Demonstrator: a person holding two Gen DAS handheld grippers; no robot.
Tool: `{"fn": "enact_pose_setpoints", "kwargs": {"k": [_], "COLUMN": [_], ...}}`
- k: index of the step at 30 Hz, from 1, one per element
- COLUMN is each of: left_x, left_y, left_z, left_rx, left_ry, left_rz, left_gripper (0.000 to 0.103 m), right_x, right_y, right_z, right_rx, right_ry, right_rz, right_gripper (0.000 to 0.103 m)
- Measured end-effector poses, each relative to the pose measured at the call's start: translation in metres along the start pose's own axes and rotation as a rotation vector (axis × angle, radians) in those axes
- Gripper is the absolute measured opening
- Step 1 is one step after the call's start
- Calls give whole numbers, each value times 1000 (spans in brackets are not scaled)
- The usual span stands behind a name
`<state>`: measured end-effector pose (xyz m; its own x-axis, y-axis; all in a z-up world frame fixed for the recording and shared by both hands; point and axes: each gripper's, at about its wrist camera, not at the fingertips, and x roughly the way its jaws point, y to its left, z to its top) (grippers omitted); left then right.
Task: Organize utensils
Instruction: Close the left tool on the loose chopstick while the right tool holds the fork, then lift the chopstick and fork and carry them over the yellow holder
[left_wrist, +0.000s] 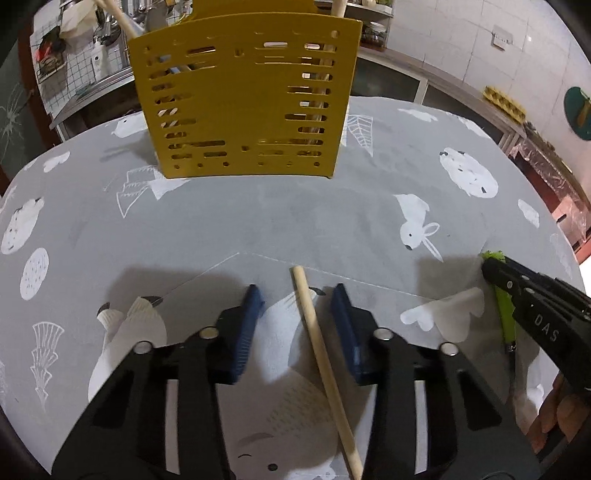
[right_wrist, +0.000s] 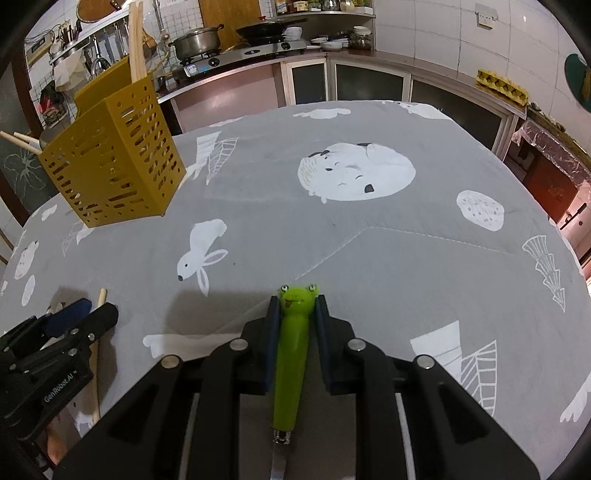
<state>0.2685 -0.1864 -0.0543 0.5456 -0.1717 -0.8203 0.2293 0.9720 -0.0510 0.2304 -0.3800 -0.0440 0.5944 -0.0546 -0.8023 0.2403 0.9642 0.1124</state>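
A yellow slotted utensil holder (left_wrist: 243, 103) stands on the grey tablecloth at the far side, with wooden sticks in it; it also shows in the right wrist view (right_wrist: 114, 166). A wooden handle (left_wrist: 321, 354) lies on the cloth between the fingers of my open left gripper (left_wrist: 297, 297), untouched. My right gripper (right_wrist: 297, 306) is shut on a green frog-headed utensil handle (right_wrist: 293, 350), low over the cloth. The right gripper also shows at the right of the left wrist view (left_wrist: 491, 269), and the left gripper at the left of the right wrist view (right_wrist: 92, 308).
The table with the grey animal-print cloth (right_wrist: 332, 236) fills both views. Behind it are a kitchen counter with a stove and pots (right_wrist: 236, 48), cabinets, and a yellow egg tray (right_wrist: 502, 86) at the right.
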Motion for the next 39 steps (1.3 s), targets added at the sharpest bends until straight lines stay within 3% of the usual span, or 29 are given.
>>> {"fn": "enact_pose_setpoints", "kwargs": {"k": [5, 14, 21, 39], "left_x": [3, -7, -41, -139], "left_y": [2, 6, 22, 94], "left_z": [7, 9, 19, 37], "left_rx": [16, 25, 38, 3], "left_ry": [16, 4, -99, -484], "left_rz": [6, -53, -63, -34], "left_gripper": [9, 7, 5, 5], "right_x": [-1, -30, -63, -110], "right_y": [5, 18, 36, 80], "right_z": [0, 5, 15, 24], "right_rx": [-19, -39, -46, -50], "right_ry": [-11, -86, -203, -479], "right_rz": [-17, -6, 38, 106], "right_gripper": [19, 19, 19, 19]}}
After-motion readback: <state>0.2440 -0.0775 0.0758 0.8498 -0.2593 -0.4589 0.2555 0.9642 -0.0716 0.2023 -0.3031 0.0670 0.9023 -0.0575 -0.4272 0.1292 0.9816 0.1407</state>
